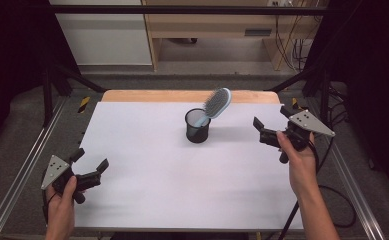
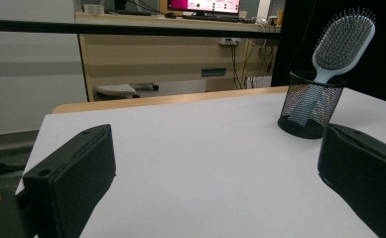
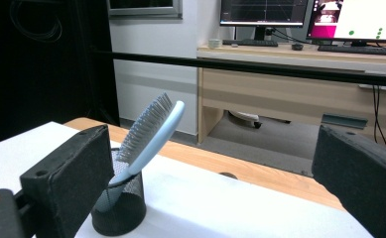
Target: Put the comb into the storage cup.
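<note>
desk: you are working at a desk [image 1: 147, 165] that is wearing a pale, plain white top, with a strip of bare wood [image 1: 132, 96] showing along its far edge.
cup: a black mesh cup [image 1: 198, 125] is standing upright on the far half of the desk, a little right of centre, well apart from both your hands.
brush: a light blue hairbrush [image 1: 215, 104] is sitting handle-down in the cup, its bristled head leaning out up and to the right, past the rim.
left gripper: you are holding the left gripper [image 1: 92, 162] near the desk's near left corner, its jaws standing wide apart with nothing between them; in the left gripper view the cup and brush are showing beyond the right jaw.
right gripper: you are holding the right gripper [image 1: 271, 120] over the right edge of the desk, to the right of the cup and apart from it, jaws spread wide and empty.
frame: metal rails [image 1: 19, 170] are running along both sides of the desk, and a dark bar [image 3: 280, 69] is crossing behind it.
room: a wooden counter [image 3: 289, 94] with lit monitors [image 3: 265, 12] is standing beyond, cables [image 1: 294, 47] hanging at its right, grey floor below.
</note>
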